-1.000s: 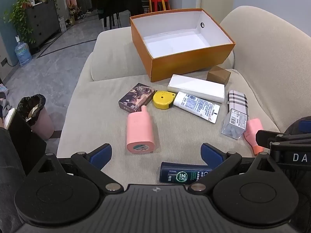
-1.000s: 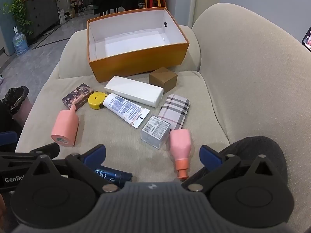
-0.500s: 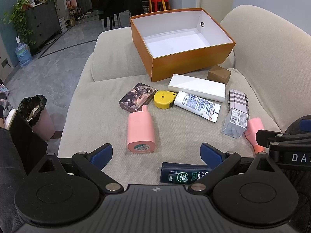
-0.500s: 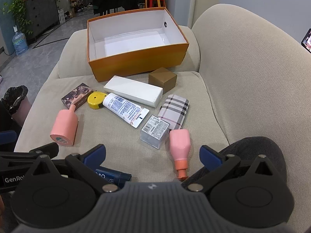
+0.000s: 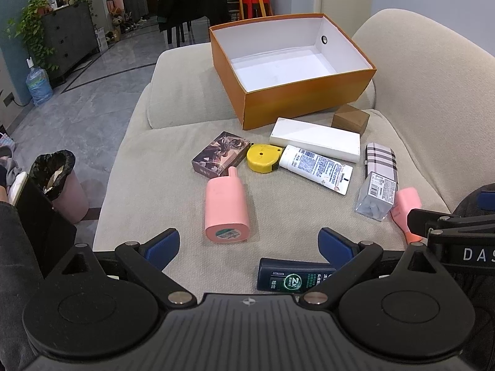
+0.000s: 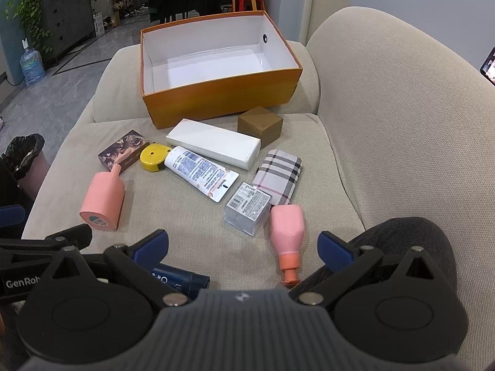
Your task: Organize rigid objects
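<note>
Sofa (image 6: 386, 154) with an empty orange box (image 6: 222, 92) and 10 loose items, nothing packed yet.

The box sits at the back of the seat, the items scattered in front of it: white carton (image 6: 213, 143), pink bottle (image 5: 225, 207), tube (image 6: 201, 173), plaid case (image 6: 278, 176), smaller pieces between. Left claw (image 5: 249, 242) and right claw (image 6: 241, 242) both hover released, grasping nothing. Judged best: take the nearest pieces first, such as the dark bottle (image 5: 294, 278), gripping across the narrow side, and lay them flat in a box corner.

box (image 6: 216, 99) behind items | cube (image 6: 261, 123) right of carton (image 6: 213, 143) | tube (image 6: 201, 173) before carton
</note>
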Demonstrator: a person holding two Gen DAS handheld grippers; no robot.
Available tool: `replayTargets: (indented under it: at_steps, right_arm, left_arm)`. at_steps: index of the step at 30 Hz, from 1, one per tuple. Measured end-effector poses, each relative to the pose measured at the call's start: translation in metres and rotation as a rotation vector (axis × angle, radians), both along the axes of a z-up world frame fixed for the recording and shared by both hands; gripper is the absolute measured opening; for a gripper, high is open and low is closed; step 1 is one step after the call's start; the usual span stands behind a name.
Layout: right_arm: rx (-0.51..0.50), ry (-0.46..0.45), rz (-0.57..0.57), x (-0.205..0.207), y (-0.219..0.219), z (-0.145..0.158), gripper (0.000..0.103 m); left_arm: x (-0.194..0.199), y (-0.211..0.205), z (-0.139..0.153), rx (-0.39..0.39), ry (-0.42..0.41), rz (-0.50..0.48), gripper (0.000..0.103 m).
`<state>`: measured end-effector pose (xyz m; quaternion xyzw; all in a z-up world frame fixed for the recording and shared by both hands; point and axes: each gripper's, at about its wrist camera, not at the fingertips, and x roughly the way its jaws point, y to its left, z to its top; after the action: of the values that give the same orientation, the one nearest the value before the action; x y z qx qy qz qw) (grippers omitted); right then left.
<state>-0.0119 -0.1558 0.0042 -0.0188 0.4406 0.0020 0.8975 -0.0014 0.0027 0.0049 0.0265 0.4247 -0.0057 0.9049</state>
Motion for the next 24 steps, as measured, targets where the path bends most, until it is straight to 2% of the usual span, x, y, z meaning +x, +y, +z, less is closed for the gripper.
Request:
replayTargets:
  at_steps: [24]
  right_arm:
    - [-0.001, 0.012, 0.001, 0.0029, 0.0014, -0.0047, 0.101]
  left_arm:
    - [0.0004, 0.0021, -0.0012, 0.004, 0.005, 0.002, 0.103]
